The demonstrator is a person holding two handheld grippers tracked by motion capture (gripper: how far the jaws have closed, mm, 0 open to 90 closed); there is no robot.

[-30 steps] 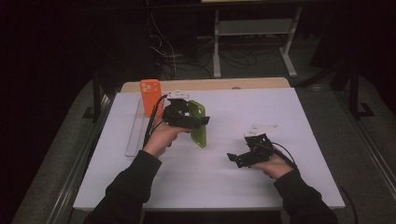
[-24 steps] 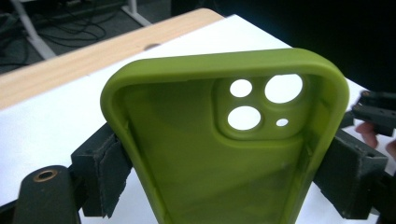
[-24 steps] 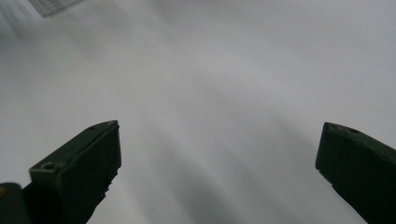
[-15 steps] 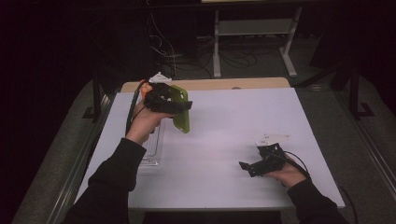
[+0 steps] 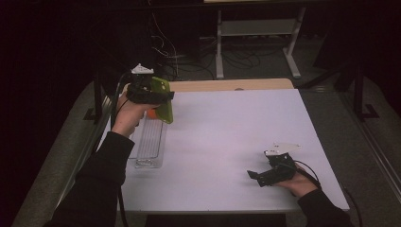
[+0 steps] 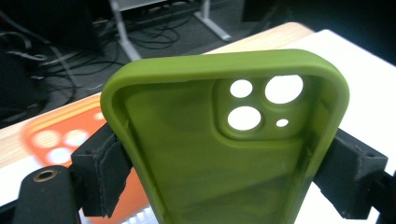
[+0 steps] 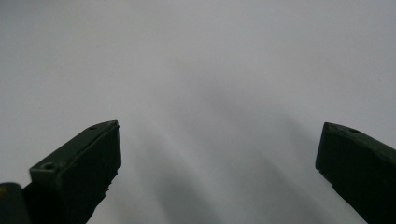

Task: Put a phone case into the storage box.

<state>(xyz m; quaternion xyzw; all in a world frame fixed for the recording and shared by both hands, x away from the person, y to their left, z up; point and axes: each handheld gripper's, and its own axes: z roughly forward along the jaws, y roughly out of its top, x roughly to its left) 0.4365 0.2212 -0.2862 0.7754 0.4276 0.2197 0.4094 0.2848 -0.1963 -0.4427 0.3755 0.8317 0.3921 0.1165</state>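
Note:
A green phone case (image 6: 219,158) with camera cut-outs fills the space between my left gripper's black pads (image 6: 105,172), which press on its two long sides. In the high view my left gripper (image 5: 160,97) holds this green case (image 5: 164,106) in the air over the far end of a clear plastic tray (image 5: 149,142) at the table's left. An orange phone case (image 6: 60,140) lies blurred behind it, and a bit of that orange case (image 5: 151,113) peeks out below the green one. My right gripper (image 5: 253,176) rests low at the front right, its jaws wide apart over bare white table (image 7: 217,93).
The white table top (image 5: 227,127) ends in a wooden strip (image 5: 227,85) at the far edge. Beyond it are floor cables and a metal stand (image 5: 255,28). A dark frame rail (image 5: 97,94) runs along the table's left side.
My left hand has carried the green case left, away from me and upward, from mid-table to above the tray. My right hand has drawn back toward the front right corner.

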